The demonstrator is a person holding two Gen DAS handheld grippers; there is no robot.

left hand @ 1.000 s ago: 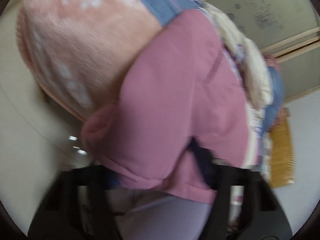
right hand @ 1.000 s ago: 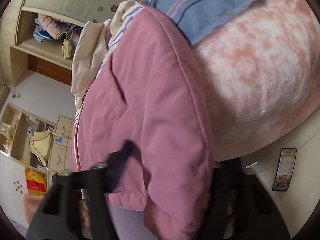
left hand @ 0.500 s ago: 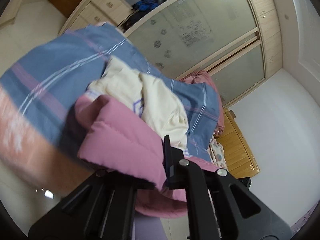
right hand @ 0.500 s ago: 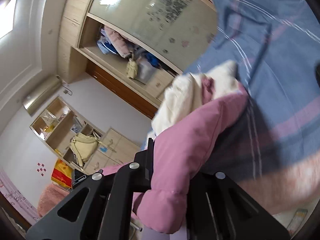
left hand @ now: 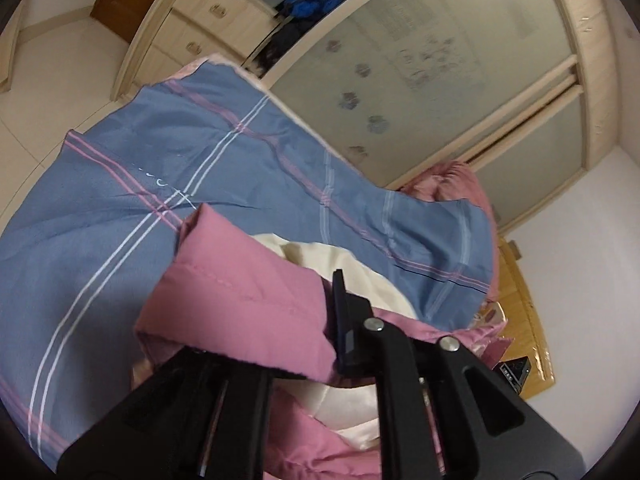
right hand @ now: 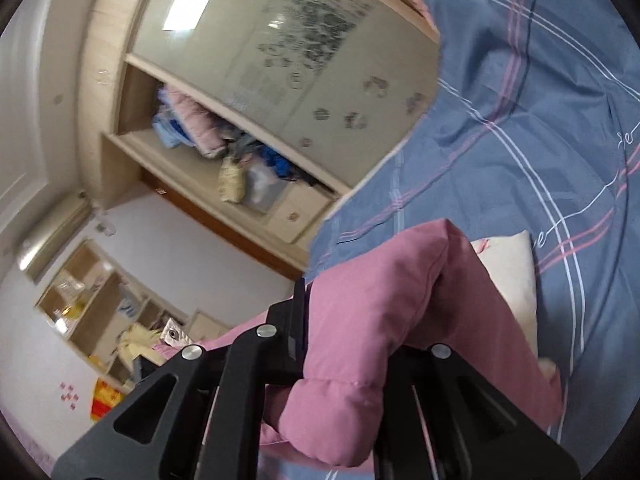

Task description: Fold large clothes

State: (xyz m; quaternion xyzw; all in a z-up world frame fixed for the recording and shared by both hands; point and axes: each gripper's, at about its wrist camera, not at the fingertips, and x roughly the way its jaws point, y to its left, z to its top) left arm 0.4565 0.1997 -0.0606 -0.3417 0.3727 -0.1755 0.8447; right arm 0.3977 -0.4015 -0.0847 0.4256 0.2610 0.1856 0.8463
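A padded pink jacket [left hand: 244, 300] with a cream lining [left hand: 360, 276] is held up over a bed with a blue plaid cover [left hand: 120, 200]. My left gripper [left hand: 264, 344] is shut on a folded edge of the pink jacket. My right gripper [right hand: 344, 356] is shut on another thick fold of the pink jacket [right hand: 384, 304]; the cream lining [right hand: 508, 268] shows behind it. The rest of the jacket hangs below, out of sight.
The blue plaid bed cover [right hand: 540, 128] fills the right of the right wrist view. A wardrobe with frosted sliding doors [left hand: 420, 64] and open shelves of clothes [right hand: 208, 136] stands behind. A wooden headboard [left hand: 524, 320] and pink quilt [left hand: 448, 180] lie at the far end.
Both grippers have lifted and swung away from the fuzzy pink blanket at the bed's edge. The jacket has come up with them, and the wardrobe and room now show.
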